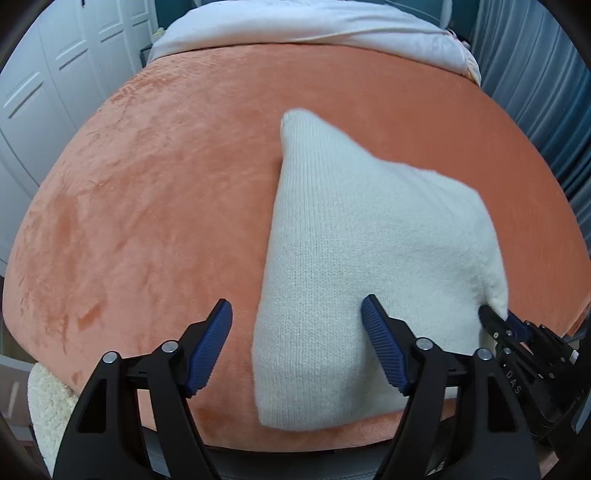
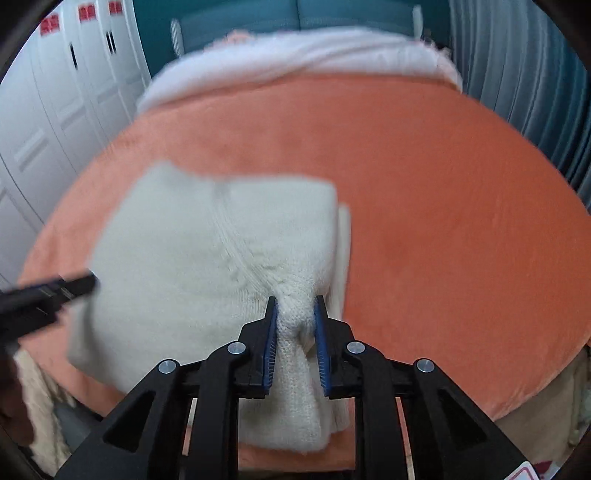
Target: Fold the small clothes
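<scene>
A cream knitted sweater point(image 1: 354, 236) lies folded on the orange blanket point(image 1: 166, 184). My left gripper point(image 1: 297, 314) is open and empty, its jaws wide apart over the sweater's near left edge. In the right wrist view the sweater point(image 2: 207, 243) lies left of centre. My right gripper point(image 2: 295, 306) is shut on a bunched near corner of the sweater, lifting it slightly. The right gripper also shows at the lower right of the left wrist view point(image 1: 496, 317), pinching that corner. The left gripper's tip shows at the left of the right wrist view point(image 2: 74, 286).
The orange blanket point(image 2: 443, 206) covers a bed. White bedding point(image 1: 303, 29) lies at the far end. White wardrobe doors point(image 1: 55, 74) stand to the left and grey-blue curtains point(image 1: 546, 110) to the right. A cream fleecy cloth point(image 1: 48, 406) hangs at the near left edge.
</scene>
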{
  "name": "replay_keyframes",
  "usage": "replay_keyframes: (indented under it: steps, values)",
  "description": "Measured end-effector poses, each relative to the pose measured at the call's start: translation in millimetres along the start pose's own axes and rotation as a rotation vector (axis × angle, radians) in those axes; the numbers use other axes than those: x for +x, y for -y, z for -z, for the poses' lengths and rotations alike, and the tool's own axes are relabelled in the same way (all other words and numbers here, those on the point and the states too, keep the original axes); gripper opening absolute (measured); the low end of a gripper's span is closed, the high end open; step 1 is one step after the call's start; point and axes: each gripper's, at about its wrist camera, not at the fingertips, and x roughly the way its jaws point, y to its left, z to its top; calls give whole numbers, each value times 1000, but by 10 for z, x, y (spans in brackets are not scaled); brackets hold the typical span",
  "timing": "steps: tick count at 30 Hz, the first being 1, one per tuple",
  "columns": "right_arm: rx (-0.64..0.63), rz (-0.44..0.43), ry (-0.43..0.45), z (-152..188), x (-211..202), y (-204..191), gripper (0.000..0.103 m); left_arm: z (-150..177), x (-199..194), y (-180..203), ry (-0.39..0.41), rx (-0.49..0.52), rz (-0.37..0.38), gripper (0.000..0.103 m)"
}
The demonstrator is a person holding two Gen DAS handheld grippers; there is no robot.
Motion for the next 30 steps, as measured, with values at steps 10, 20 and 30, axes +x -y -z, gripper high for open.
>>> replay_keyframes:
  steps: [10,20,30]
  values:
    - [38,-70,119,309,-844,-174,19,211,-202,22,21,10,-3,72]
    - [80,-50,3,576,-532,-112,7,518,8,72,-64,54,-25,73]
    - [181,-74,-64,691,-526,31,10,627,-93,59,-66,65,-2,73]
